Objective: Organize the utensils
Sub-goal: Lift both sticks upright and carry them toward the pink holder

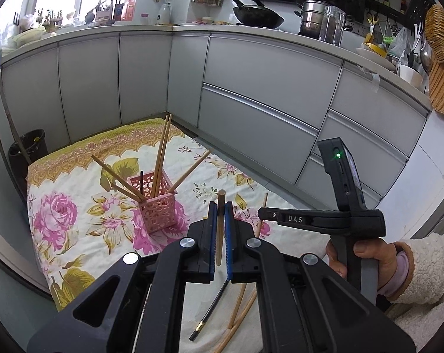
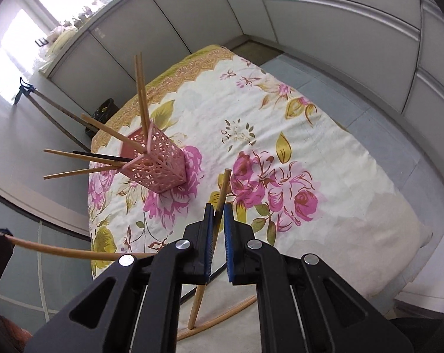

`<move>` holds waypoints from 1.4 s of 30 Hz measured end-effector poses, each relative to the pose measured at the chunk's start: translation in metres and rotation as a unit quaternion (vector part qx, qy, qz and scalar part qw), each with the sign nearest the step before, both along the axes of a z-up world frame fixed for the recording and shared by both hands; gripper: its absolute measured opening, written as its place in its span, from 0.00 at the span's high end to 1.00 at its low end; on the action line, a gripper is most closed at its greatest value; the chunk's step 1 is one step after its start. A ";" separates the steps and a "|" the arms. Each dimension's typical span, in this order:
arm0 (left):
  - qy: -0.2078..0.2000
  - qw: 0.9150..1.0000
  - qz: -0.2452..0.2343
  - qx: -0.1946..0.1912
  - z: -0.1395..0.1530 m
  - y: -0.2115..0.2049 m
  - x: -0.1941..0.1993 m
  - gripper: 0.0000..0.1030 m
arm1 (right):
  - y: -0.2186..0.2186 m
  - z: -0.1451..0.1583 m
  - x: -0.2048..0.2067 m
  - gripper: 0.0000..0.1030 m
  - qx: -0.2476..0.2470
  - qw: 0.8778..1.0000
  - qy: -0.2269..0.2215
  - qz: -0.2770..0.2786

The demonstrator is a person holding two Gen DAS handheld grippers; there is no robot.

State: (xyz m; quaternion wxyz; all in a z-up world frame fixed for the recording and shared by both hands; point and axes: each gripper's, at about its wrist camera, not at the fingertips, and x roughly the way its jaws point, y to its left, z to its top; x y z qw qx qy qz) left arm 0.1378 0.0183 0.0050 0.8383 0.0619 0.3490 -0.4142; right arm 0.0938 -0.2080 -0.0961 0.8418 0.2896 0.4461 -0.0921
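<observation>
Now both claws are busy: the left gripper [image 1: 221, 206] has its blue pads pinched tight on a wooden chopstick [image 1: 220, 229], held near upright, and the right gripper [image 2: 219, 207] is closed on a second chopstick [image 2: 219, 206], this one slanting across the jaws with its tip toward 12 o'clock and its tail dropping out at 7. These sticks look light, stiff and smooth, so I'd judge they can swivel in a pinch; taking them near the middle, as here, should keep them from tipping. The pink holder [image 1: 156, 206] sits at about 10 o'clock from the left claw, already bristling with chopsticks that lean out in every direction, plus one dark one. It looks light and lattice-walled, so a careless poke could shove or topple it. More loose chopsticks [image 1: 239, 309] and a black chopstick [image 1: 210, 314] lie at 6 o'clock, under the left claw. The surface is a floral cloth [image 2: 325, 135], soft and a little rumpled, laid low on the floor of a kitchen, with grey cabinets [image 1: 266, 88] close round at 12 and 2, and a cluttered counter above
</observation>
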 end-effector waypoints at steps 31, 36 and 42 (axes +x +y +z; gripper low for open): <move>-0.054 0.996 0.054 -0.050 0.034 0.007 -0.006 0.96 | -0.006 0.089 -0.028 0.94 -0.094 0.985 -0.142 0.008; -0.061 0.993 0.070 -0.069 0.046 0.008 -0.004 0.96 | -0.014 0.104 -0.033 0.94 -0.095 0.983 -0.155 0.005; -0.074 0.989 0.100 -0.081 0.069 0.010 0.006 0.96 | -0.029 0.126 -0.036 0.94 -0.089 0.981 -0.174 0.002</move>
